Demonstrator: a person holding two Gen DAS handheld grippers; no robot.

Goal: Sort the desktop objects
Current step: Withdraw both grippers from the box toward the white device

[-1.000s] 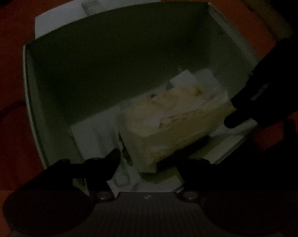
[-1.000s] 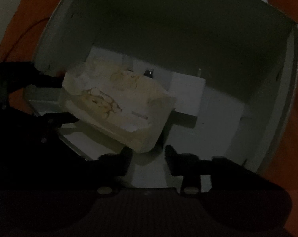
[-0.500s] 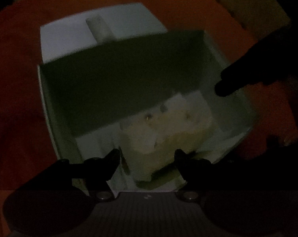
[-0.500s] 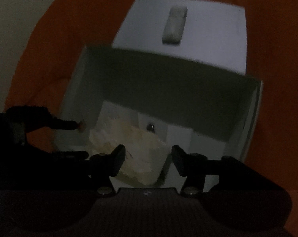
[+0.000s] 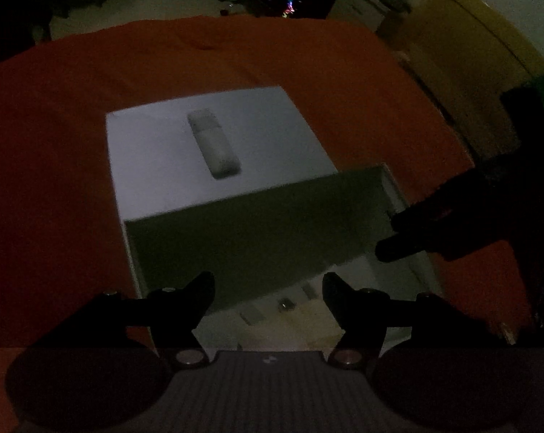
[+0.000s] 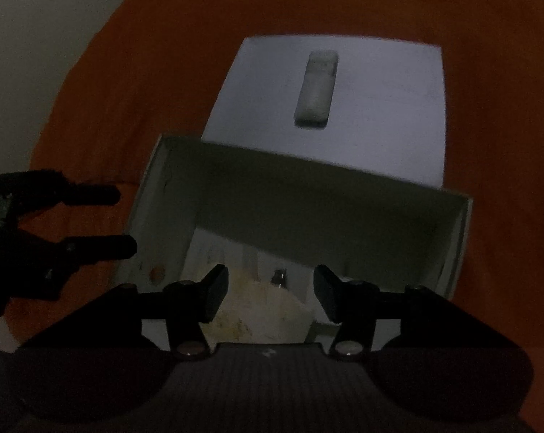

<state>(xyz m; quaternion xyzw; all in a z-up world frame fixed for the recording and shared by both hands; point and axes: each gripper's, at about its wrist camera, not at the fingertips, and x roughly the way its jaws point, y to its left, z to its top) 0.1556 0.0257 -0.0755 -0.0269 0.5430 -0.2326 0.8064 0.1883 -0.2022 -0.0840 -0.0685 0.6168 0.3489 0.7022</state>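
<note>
- Orange cloth is spread over the whole desktop, and the scene is seen in very dim light.
- An open white box is placed on the cloth; its flat lid is laid back behind the box's far wall.
- A small white oblong device is seen lying on the lid, well behind the box opening.
- A pale yellowish packet is found inside the box, on its floor, close to the near wall; print on it cannot be read.
- A small dark metal piece is seen on the box floor, just behind the packet.
- The left gripper is held above the near edge of the box, with its jaws spread wide and nothing between them.
- The right gripper is also held above the near edge of the box, over the packet, with its jaws wide apart and nothing gripped.
- In the right wrist view, the left gripper's fingers are seen outside the left wall of the box, over the cloth.
</note>
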